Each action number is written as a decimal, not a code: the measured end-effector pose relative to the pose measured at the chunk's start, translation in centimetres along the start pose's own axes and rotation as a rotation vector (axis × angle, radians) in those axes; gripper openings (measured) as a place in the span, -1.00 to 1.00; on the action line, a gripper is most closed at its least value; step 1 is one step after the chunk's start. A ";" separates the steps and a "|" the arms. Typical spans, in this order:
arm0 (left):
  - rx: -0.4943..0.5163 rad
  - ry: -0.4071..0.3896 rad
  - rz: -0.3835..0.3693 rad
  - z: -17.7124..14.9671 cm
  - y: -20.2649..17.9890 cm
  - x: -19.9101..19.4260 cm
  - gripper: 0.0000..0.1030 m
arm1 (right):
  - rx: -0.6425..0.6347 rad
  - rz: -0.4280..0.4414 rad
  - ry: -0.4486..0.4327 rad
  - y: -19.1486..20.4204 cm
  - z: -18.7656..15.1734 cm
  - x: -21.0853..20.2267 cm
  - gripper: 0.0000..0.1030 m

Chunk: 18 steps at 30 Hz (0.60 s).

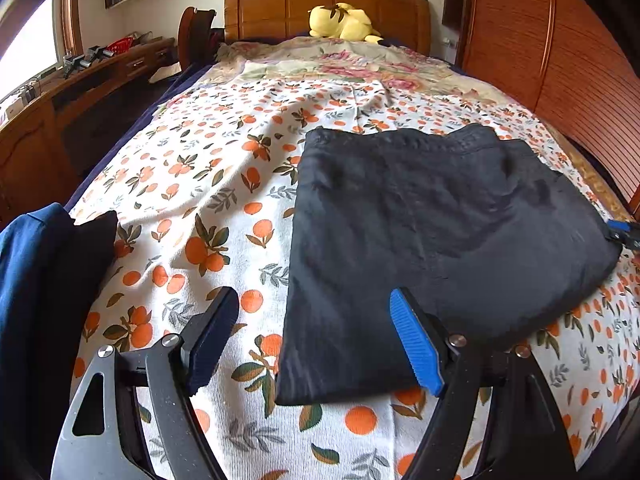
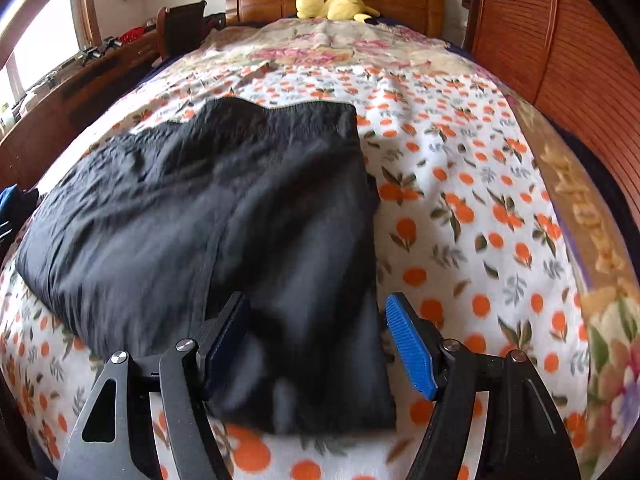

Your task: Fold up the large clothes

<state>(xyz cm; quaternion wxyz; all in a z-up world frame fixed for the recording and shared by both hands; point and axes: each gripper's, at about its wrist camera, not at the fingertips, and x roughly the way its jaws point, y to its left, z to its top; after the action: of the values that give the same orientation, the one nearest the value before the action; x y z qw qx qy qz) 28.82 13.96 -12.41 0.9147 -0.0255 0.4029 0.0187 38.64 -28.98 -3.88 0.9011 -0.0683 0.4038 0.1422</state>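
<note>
A black garment lies folded into a rough rectangle on the orange-print bed sheet. My left gripper hovers open over the garment's near left corner; its left finger is over the sheet and its blue-padded right finger over the cloth. In the right wrist view the same black garment spreads to the left. My right gripper stands open with the garment's near right end between its fingers; the pads do not press on it. A blue pad of the right gripper shows at the garment's right edge.
A blue garment and a dark cloth lie at the bed's left edge. A yellow plush toy rests by the wooden headboard. A slatted wardrobe stands on the right, a cluttered desk on the left.
</note>
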 end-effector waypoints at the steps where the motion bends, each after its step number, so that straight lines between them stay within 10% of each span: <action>1: -0.002 0.002 0.003 -0.1 0.0 0.2 0.53 | 0.007 0.005 0.007 -0.3 -0.3 0.0 0.41; 18: -0.003 0.100 0.039 -1.9 0.0 3.3 0.53 | 0.067 0.034 0.042 -0.6 -3.1 0.9 0.45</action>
<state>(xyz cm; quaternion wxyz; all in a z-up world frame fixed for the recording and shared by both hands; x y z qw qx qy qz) 29.64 13.90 -16.10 0.8927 -0.0200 0.4487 0.0359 37.18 -30.13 -6.57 0.8916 -0.0344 0.4284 0.1423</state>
